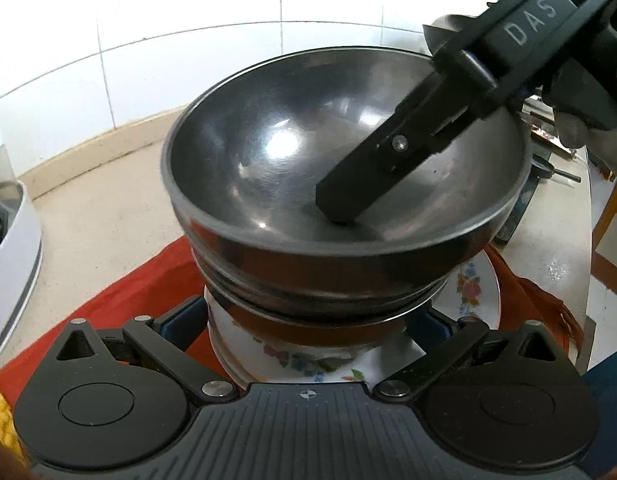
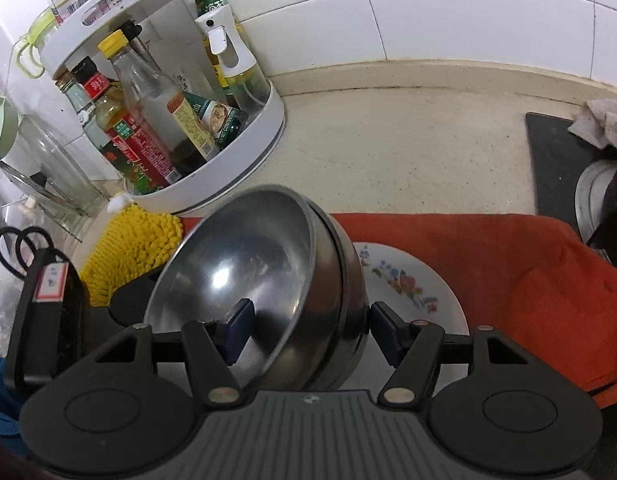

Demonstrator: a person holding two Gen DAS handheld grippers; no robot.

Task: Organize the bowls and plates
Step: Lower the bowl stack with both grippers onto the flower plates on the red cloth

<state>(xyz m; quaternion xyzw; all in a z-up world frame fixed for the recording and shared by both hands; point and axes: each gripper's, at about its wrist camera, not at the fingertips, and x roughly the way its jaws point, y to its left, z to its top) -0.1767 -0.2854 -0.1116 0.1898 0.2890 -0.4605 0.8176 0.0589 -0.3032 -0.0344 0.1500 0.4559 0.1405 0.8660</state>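
Observation:
Steel bowls [image 1: 292,152] are nested in a stack on floral white plates [image 1: 474,292], which lie on a red cloth [image 1: 148,280]. My left gripper [image 1: 308,320] is open, its blue pads on either side of the plate stack's near rim. My right gripper [image 2: 308,330] straddles the wall of the bowl stack [image 2: 244,264], one finger inside the top bowl and one outside, jaws apart with a gap on both sides. In the left wrist view its finger [image 1: 372,172] reaches down into the top bowl. The floral plate [image 2: 404,284] shows beside the bowls.
A white round rack [image 2: 236,160] of sauce bottles stands at the back left by the tiled wall. A yellow chenille cloth [image 2: 132,248] lies left of the bowls. Scissors [image 2: 24,248] lie far left. A black stove top [image 2: 556,168] with a rag is at the right.

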